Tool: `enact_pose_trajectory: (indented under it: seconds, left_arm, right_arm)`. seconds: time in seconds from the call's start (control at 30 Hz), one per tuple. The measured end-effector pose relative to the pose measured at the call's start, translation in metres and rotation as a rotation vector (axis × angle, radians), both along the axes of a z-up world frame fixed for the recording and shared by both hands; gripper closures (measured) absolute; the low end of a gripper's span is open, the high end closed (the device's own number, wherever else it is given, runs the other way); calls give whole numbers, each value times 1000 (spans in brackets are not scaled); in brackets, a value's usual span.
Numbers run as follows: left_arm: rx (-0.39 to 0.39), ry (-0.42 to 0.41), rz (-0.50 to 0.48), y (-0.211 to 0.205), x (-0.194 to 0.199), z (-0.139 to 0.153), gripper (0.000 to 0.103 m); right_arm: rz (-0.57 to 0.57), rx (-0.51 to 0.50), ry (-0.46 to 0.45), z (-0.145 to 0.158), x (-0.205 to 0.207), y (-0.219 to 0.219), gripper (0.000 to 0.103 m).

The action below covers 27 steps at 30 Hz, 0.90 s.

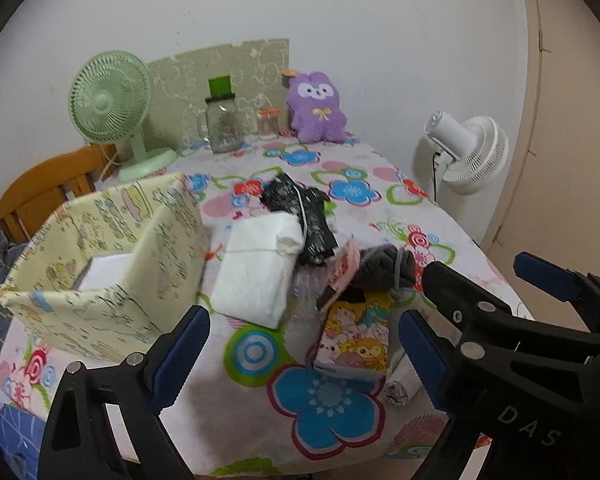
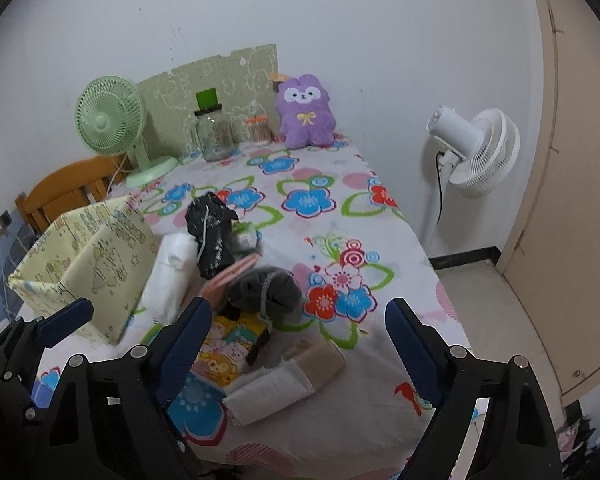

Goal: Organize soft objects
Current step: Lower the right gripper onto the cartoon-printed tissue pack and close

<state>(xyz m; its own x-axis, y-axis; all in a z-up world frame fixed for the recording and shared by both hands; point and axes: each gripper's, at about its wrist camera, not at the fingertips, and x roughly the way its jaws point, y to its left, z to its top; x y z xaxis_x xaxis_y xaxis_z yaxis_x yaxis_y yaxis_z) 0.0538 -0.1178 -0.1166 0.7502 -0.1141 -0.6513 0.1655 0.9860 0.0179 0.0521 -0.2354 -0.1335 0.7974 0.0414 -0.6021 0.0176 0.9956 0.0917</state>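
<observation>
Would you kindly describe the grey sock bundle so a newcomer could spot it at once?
Start at the yellow fabric box on the flowered tablecloth. Right of it lies a pile of soft things; the grey bundle sits at its right edge. It alone is dark grey, tied with grey cord.

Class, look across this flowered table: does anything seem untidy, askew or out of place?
Yes. The soft items lie in a loose heap beside the yellow fabric bin rather than in it: a white folded cloth, a black bundle, a grey bundle and a cartoon-print packet, overlapping at odd angles.
</observation>
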Motion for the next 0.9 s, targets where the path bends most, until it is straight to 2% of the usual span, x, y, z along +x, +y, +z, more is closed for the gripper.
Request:
enact_pose_trajectory:
  seconds: [0.47, 0.9]
  left_arm:
    - [35, 80, -23, -14, 9, -34, 14]
    - [81, 116, -47, -22, 17, -51, 23]
  right_arm:
    - [-25, 22, 103, -37, 12, -4, 19]
    - [-56, 77, 232, -60, 29, -3, 35]
